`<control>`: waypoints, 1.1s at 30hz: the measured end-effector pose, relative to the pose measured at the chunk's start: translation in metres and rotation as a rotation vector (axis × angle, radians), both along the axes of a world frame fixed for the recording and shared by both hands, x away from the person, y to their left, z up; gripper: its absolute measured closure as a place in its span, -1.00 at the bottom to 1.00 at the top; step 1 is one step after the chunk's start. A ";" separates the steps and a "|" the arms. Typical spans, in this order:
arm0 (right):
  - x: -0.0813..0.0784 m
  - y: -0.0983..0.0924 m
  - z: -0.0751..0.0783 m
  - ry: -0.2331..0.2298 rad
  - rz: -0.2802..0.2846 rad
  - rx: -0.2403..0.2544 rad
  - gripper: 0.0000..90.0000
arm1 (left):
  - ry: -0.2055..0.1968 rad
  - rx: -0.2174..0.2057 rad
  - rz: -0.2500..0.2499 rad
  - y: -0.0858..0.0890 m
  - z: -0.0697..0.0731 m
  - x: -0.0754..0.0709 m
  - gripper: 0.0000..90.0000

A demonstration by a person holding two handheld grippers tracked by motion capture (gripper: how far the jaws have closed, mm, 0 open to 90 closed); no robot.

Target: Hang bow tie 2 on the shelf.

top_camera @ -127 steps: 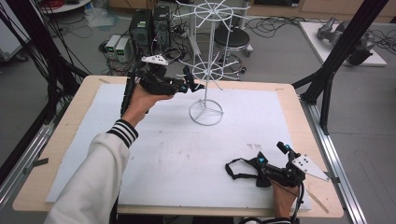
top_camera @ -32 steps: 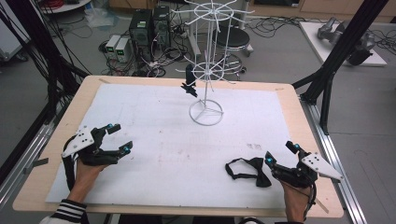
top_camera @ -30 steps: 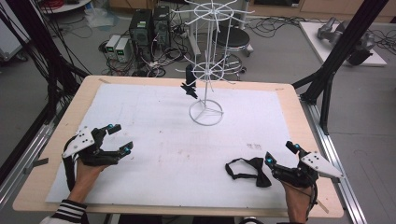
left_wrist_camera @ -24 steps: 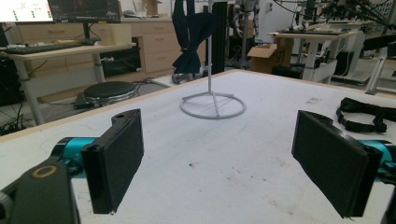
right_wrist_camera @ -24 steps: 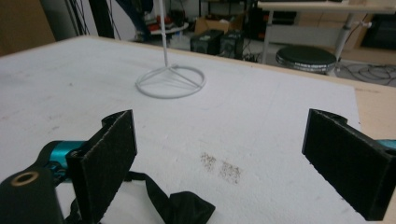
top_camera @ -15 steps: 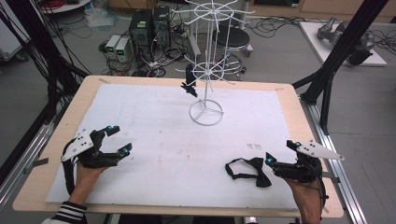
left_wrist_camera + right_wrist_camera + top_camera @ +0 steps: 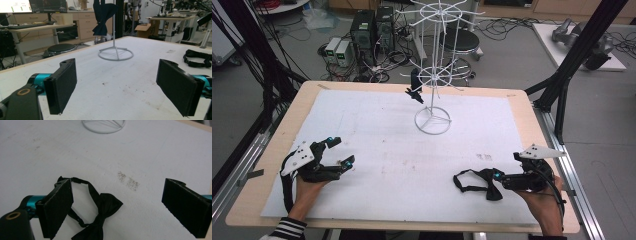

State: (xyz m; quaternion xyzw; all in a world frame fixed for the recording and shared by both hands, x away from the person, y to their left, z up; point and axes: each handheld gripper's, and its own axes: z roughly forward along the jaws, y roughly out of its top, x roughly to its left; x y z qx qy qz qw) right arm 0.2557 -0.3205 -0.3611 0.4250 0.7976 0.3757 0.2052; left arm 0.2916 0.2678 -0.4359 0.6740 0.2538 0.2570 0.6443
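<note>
Two bow ties were in play: one black bow tie (image 7: 482,182) lay flat on the white tabletop (image 7: 377,130) near the front right, strap looped out to its left, and a second dark bow tie (image 7: 414,87) hung on the lower ring of the white wire stand (image 7: 433,80) at the back middle. Right gripper (image 7: 501,179) sat just beside the lying tie, jaws spread wide with nothing between them; in the right gripper view the tie (image 7: 96,216) showed right by one jaw, mostly between the two, not pinched. Left gripper (image 7: 339,152) was over at the front left, well apart from both ties, jaws also wide open and empty. From the left gripper view you could see the hanging tie (image 7: 103,15) and stand (image 7: 115,51) straight ahead across the tabletop.
</note>
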 end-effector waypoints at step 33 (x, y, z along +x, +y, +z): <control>0.027 0.015 -0.023 0.352 -0.018 -0.141 -0.48 | -0.007 0.024 0.009 -0.003 -0.011 -0.002 -0.62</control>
